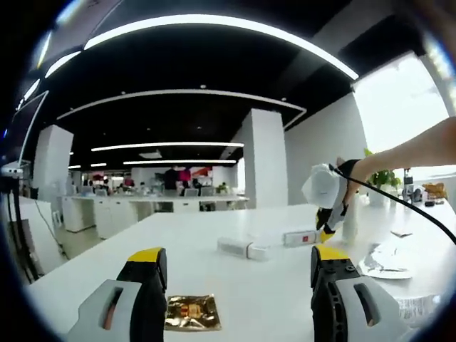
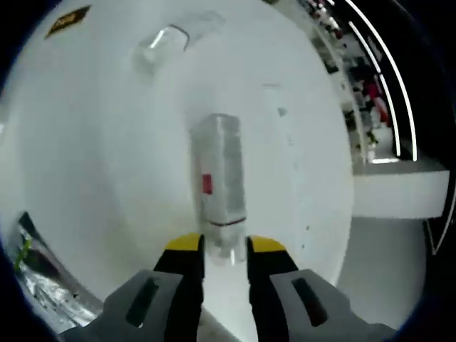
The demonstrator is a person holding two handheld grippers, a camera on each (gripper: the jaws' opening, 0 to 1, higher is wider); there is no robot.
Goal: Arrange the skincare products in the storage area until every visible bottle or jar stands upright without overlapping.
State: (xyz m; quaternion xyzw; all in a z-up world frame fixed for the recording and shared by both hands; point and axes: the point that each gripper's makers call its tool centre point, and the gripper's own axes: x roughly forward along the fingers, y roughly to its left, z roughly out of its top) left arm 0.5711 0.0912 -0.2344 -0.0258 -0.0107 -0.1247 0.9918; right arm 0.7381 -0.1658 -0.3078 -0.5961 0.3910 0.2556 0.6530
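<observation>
In the left gripper view, the left claw [image 1: 234,274] is spread wide over the white surface [image 1: 235,285], a gold sachet [image 1: 191,312] lying between its jaws. In the right gripper view, the right claw [image 2: 225,246] is closed on the end of a clear red-labelled bottle [image 2: 221,178] lying on the surface.

On the white table [image 1: 271,285] two white box-shaped skincare packs show in the left gripper view: one lying pack [image 1: 246,249] in the middle and one pack with a red mark [image 1: 299,238] farther back. One gold foil sachet [image 1: 191,312] lies near the front edge. One crumpled clear wrapper [image 1: 385,261] lies at the right. Two grippers count: the left gripper [image 1: 239,285] and the right gripper [image 1: 326,214].
</observation>
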